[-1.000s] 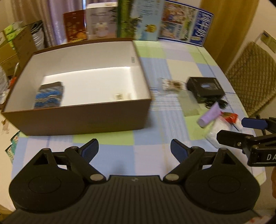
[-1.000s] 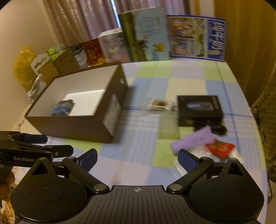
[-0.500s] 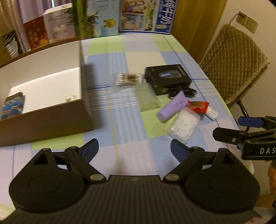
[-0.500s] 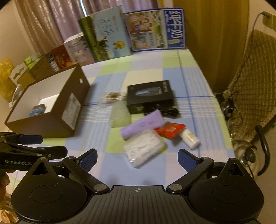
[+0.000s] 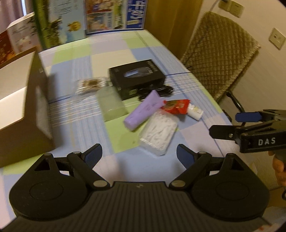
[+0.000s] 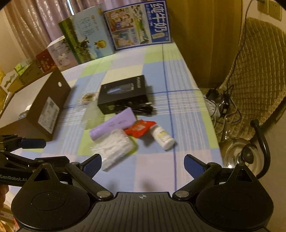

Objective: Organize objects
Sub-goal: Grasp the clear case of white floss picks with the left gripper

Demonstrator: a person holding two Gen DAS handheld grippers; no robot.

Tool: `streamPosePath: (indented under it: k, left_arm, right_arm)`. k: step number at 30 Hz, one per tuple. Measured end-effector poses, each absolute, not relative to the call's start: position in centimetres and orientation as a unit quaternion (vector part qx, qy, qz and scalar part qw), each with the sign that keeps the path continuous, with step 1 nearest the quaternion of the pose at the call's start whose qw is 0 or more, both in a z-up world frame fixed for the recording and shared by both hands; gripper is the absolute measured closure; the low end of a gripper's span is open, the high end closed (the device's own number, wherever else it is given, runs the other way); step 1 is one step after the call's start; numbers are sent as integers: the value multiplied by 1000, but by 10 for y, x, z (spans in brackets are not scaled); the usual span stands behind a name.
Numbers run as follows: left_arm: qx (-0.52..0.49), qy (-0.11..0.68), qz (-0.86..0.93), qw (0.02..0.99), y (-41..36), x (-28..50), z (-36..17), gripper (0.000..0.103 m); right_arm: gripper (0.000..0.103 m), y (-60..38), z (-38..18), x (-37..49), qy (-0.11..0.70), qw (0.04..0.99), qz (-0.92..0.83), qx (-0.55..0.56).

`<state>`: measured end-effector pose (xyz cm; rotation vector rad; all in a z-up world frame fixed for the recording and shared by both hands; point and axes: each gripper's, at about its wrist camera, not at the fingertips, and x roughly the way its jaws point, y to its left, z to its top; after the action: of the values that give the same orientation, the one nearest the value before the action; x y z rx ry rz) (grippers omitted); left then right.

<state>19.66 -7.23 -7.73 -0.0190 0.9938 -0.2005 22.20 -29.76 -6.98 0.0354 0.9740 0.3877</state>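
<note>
Left gripper (image 5: pixel 139 153): I see its jaws spread wide, holding nothing.
Right gripper (image 6: pixel 143 163): likewise wide apart, nothing held.
Clutter: lilac squeeze tube (image 6: pixel 112 125) touches clear plastic packet of white swabs (image 6: pixel 114 145); red foil sachet (image 6: pixel 140 128) beside small white pill bottle (image 6: pixel 163 137).
Brown cardboard box (image 6: pixel 48 108): left of the pile, open-topped.

**Two wrist views over one checked table**

The left wrist camera looks forward and down past its own spread fingers (image 5: pixel 100 151) across the checked tablecloth (image 5: pixel 114 50), from near the table's front edge; the brown box (image 5: pixel 26 128) fills its left side; the right gripper (image 5: pixel 223 125) juts in from the right. The right wrist camera sits further right, facing the same way; the left gripper (image 6: pixel 42 148) enters at its left. Both share the black box (image 5: pixel 136 76) (image 6: pixel 123 92), purple tube (image 5: pixel 143 110) (image 6: pixel 112 125) and the upright cartons (image 5: pixel 116 16) (image 6: pixel 139 25) at the far edge.
</note>
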Motion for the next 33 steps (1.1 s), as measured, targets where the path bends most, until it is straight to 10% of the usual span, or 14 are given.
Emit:
streamPosePath:
  k: [17,26,33]
  left_arm:
    - [54,478,-165,861,-128,249,-130,18]
    - [63,502,-159,848,-139,256,-146,45]
    - [41,515,-139,845,-141,258,-149,43]
  right_arm:
    - [6,-344,-94,235,491,858,145,40]
    - [6,-360,-99,236,497,857,128,51]
    - [6,-363,-100,240,496,857,128,52]
